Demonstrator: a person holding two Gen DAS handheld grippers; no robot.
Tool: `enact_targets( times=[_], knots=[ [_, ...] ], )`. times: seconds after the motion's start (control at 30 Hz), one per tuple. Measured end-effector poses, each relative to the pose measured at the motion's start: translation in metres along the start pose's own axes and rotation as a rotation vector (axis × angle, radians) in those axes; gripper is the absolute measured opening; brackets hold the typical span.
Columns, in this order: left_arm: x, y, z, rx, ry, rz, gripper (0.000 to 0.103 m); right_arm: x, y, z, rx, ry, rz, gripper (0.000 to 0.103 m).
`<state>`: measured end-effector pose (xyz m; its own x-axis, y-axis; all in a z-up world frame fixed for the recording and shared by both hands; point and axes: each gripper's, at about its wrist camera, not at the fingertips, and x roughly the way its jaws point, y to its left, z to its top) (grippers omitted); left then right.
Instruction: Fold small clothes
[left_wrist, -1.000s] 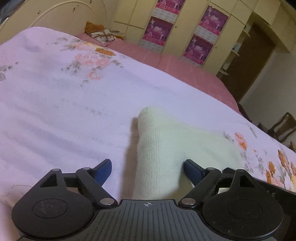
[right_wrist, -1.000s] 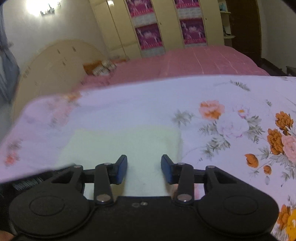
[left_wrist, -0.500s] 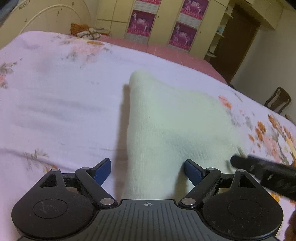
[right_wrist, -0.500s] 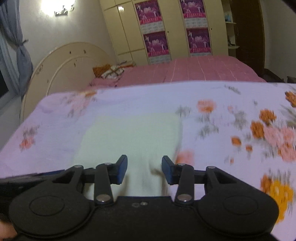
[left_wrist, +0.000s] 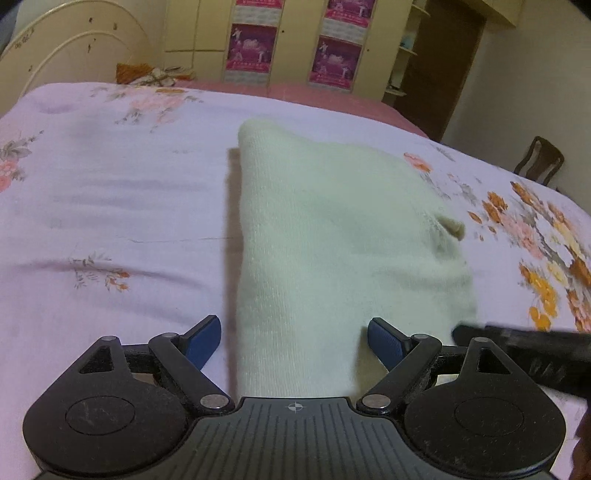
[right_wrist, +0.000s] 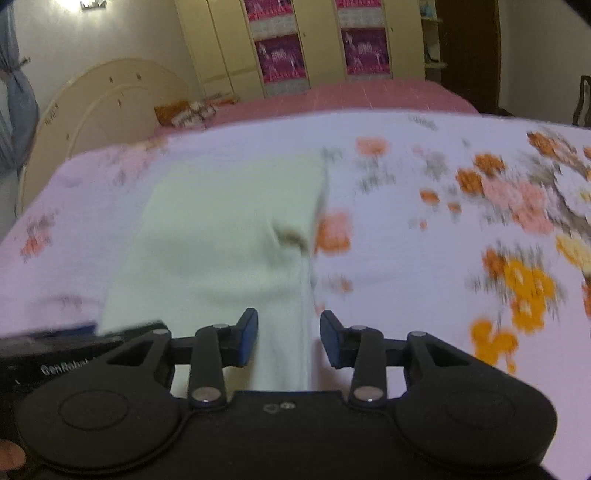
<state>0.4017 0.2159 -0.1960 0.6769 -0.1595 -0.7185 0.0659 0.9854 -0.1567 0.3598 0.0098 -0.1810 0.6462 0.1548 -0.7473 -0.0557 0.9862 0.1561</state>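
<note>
A pale cream knitted garment (left_wrist: 332, 240) lies folded in a long strip on the floral bedsheet (left_wrist: 110, 221); a small tab sticks out at its right edge. My left gripper (left_wrist: 295, 332) is open wide above the strip's near end, with the cloth passing between its fingers untouched. My right gripper (right_wrist: 289, 328) hovers over the garment (right_wrist: 221, 240) at its right edge. Its jaws are closing with the cloth's edge between them, and the pads stand clear of the cloth. Each gripper's black body shows at the side of the other's view.
The floral sheet (right_wrist: 443, 258) covers the bed on all sides of the garment. Beyond it lie a pink bedspread (right_wrist: 369, 96), a cream headboard (right_wrist: 110, 96) and wardrobes with posters (left_wrist: 332, 55). A wooden chair (left_wrist: 539, 158) stands at the right.
Both grippers have drawn back along the bed, so more of the garment shows in front of them. The left view has rolled level. The right jaws have narrowed slightly.
</note>
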Motion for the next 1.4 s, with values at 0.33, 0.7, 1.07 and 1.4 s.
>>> enact_targets(
  times=[0.33,0.7,1.07,1.4],
  knots=[
    [0.000,-0.005,0.002,0.030,0.043,0.005,0.103,-0.005,0.005,-0.018,-0.009,0.012,-0.015,0.018],
    [0.002,-0.009,0.003,-0.027,0.064,0.053,0.103,-0.008,-0.005,-0.019,0.077,0.016,-0.049,0.025],
    [-0.002,-0.020,0.002,-0.037,0.085,0.136,0.103,-0.031,-0.002,-0.014,0.081,-0.030,-0.046,0.031],
    [-0.006,-0.011,0.003,-0.023,0.112,0.094,0.103,-0.019,0.005,-0.019,0.040,0.009,-0.034,0.013]
  ],
)
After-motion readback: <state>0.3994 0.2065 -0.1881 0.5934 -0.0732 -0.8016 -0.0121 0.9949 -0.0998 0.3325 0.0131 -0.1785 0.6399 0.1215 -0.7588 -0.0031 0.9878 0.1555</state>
